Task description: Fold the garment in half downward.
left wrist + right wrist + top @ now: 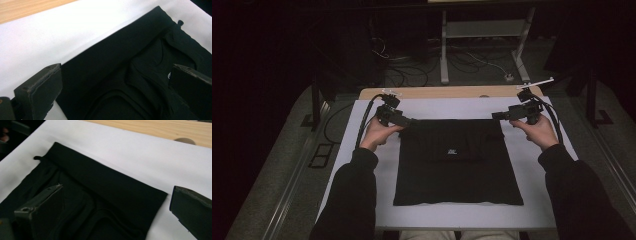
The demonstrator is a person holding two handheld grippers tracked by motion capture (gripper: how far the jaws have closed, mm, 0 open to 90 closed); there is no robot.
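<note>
A black folded garment (457, 165) lies flat on a white sheet (532, 165) that covers the table, with a small white logo (452, 151) near its middle. My left gripper (409, 121) hovers at the garment's far left corner, and my right gripper (494, 115) at its far right corner. In the left gripper view the left gripper (115, 70) is open above the black garment (120, 75), with nothing between the jaws. In the right gripper view the right gripper (117, 188) is likewise open over the garment's corner (100, 192).
A strip of bare wooden tabletop (452, 92) runs along the far edge beyond the sheet, with a round hole (185, 141) in it. Behind the table stand a white metal frame (484, 30) and loose cables (412, 75) on the floor.
</note>
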